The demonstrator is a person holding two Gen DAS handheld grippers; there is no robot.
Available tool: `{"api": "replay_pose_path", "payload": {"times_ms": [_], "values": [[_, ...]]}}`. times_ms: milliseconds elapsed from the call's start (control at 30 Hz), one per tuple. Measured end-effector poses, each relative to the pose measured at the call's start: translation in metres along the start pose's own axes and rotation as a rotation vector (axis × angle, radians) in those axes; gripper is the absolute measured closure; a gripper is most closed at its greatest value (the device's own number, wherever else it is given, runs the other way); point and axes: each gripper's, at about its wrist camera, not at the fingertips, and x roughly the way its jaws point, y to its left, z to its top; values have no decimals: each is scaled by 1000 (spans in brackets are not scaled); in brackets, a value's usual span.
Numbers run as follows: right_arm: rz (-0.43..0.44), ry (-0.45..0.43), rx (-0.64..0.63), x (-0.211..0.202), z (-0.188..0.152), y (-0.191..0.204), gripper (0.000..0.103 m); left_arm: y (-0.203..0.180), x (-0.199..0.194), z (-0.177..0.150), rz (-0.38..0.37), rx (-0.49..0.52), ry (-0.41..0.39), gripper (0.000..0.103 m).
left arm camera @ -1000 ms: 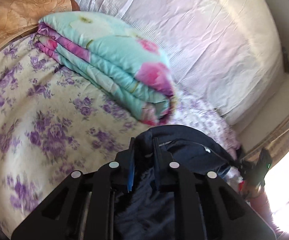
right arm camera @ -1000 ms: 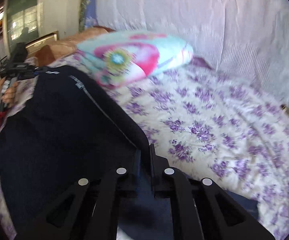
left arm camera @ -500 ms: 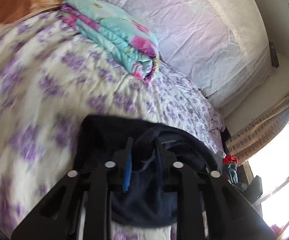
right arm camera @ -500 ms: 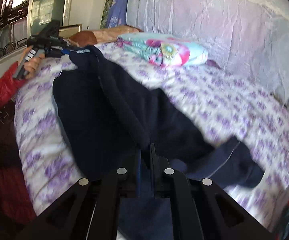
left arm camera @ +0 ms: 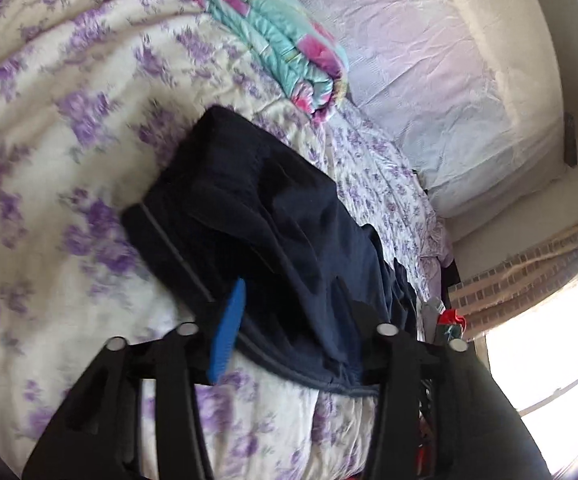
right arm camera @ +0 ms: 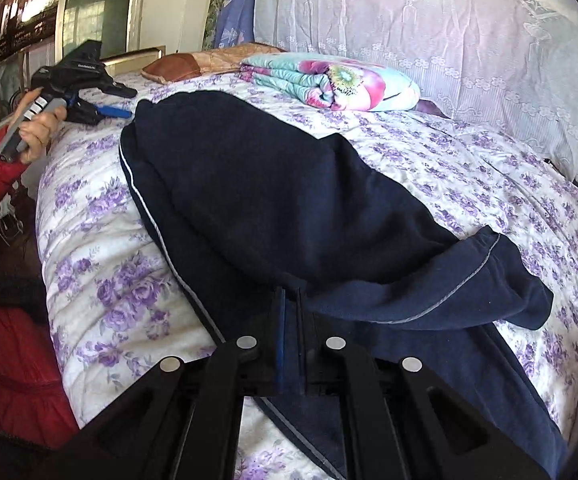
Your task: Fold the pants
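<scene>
Left wrist view: left gripper (left arm camera: 289, 320) spread wide, holding nothing; navy pants (left arm camera: 257, 232) lie between and beyond its fingers on floral bed (left arm camera: 49, 152), apparently laid down for flattening. Right finger largely hidden by cloth. Folded quilt (left arm camera: 285, 52) far, clear of work area. Motion blur softens bedspread.

Right wrist view: right gripper (right arm camera: 289, 312) clamped on pants edge near cuff end, likely keeping leg taut. Pants stretch near-right to far-left across bed; lower leg cut off by frame. Left gripper visible far left, apart from cloth.

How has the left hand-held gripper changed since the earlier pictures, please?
Yes. The left hand-held gripper has opened and let go of the pants, which lie on the floral bedspread, and it sits apart beside the waistband.
</scene>
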Motion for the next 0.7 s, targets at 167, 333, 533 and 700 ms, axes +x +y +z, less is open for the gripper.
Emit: {"api": "replay_pose_path", "payload": {"times_ms": [167, 333, 533, 700], "values": [[-13, -2, 31, -7, -4, -5, 97, 8, 23, 16, 42, -96, 1, 55], [-37, -23, 57, -19, -3, -11, 84, 13, 23, 17, 124, -120, -9, 85], [-73, -9, 28, -22, 0, -17, 53, 14, 4, 3, 84, -90, -40, 90], [-84, -31, 77, -24, 4, -21, 53, 23, 7, -1, 79, -84, -38, 90]]}}
